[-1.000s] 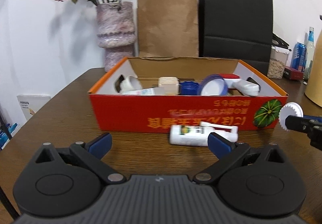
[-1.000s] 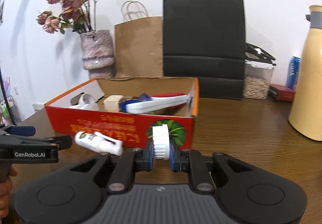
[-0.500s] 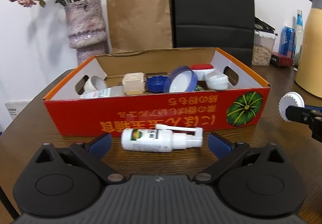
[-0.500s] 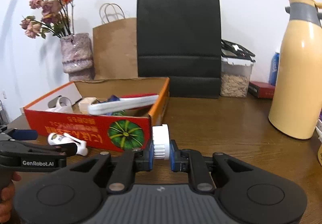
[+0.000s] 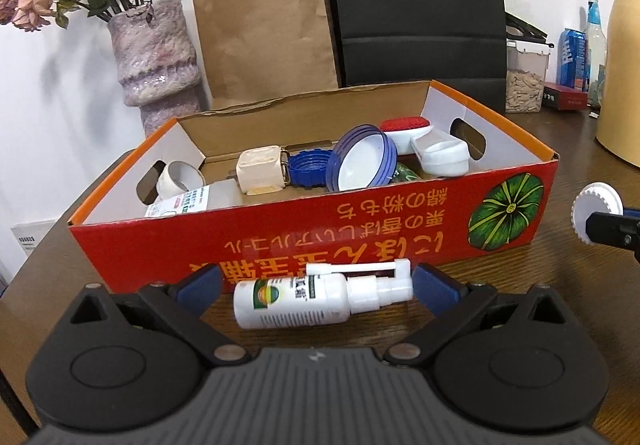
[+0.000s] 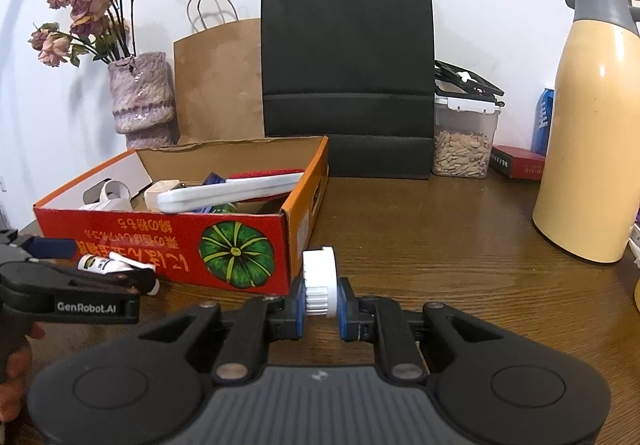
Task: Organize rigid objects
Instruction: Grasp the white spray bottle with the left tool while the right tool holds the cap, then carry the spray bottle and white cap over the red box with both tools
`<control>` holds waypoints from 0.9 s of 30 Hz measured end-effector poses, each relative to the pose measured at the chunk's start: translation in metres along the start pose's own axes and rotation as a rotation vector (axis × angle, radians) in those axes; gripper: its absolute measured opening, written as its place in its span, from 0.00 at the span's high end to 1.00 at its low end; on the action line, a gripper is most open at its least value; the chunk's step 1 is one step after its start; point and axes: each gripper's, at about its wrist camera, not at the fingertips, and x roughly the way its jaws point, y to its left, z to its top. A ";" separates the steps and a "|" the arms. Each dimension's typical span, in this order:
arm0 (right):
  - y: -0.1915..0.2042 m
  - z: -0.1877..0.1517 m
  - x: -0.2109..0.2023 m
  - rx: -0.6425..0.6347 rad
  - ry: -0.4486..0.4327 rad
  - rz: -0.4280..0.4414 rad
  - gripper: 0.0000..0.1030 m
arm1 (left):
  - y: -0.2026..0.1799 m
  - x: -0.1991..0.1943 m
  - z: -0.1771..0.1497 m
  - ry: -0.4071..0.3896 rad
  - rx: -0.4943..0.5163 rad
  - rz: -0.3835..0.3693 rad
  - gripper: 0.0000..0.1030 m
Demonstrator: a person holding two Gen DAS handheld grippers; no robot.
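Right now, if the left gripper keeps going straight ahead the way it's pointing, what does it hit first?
The white spray bottle, lying on its side between the open left gripper fingers. Just behind it stands the red cardboard box front wall; the gap between them is hard to judge.

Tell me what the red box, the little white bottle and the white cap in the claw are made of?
Red box: cardboard, likely; printed glossy outside, with plain brown inner walls and torn-looking edges.
Little white bottle: looks like smooth plastic, slightly shiny, with a printed label.
White cap in the right claw: probably hard plastic, with moulded ridges around its rim.
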 end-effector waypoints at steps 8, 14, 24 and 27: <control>0.000 -0.001 0.002 -0.001 0.009 0.001 0.86 | 0.002 0.015 0.001 0.046 0.006 -0.025 0.00; 0.001 -0.001 0.003 -0.003 0.011 0.001 0.86 | 0.006 0.016 0.002 0.047 -0.007 -0.050 0.06; 0.003 -0.002 0.002 -0.008 0.007 0.003 0.86 | 0.007 0.014 -0.001 0.057 -0.008 -0.077 0.34; 0.004 -0.002 0.001 -0.011 0.006 0.004 0.86 | 0.009 0.009 -0.001 0.047 -0.007 -0.062 0.06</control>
